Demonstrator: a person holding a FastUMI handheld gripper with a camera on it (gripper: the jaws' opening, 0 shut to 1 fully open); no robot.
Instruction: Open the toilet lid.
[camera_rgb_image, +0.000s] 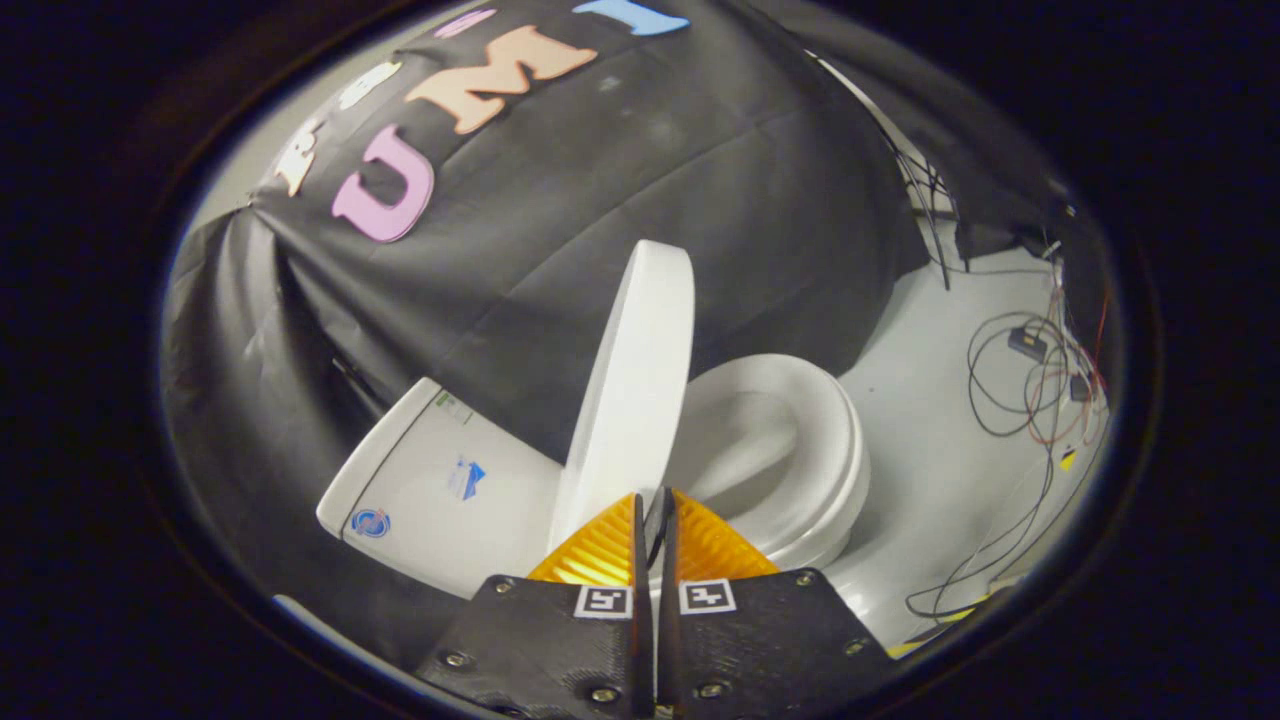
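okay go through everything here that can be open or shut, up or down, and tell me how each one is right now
toilet lid: raised, standing nearly upright off the bowl, its lower edge between the fingers.
toilet seat: down on the bowl, uncovered.
gripper: fingers closed to a thin gap on the lid's edge.
cables: lying loose on the floor.

Beyond the gripper (655, 500), closed on the lid's edge, the toilet lid (635, 390) looks smooth, glossy plastic; the tank (440, 490) and seat (800, 450) glossy too; the wall (650, 200) matt cloth.

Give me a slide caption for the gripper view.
Hand-held gripper closed on the edge of the raised toilet lid, seat exposed beside it.
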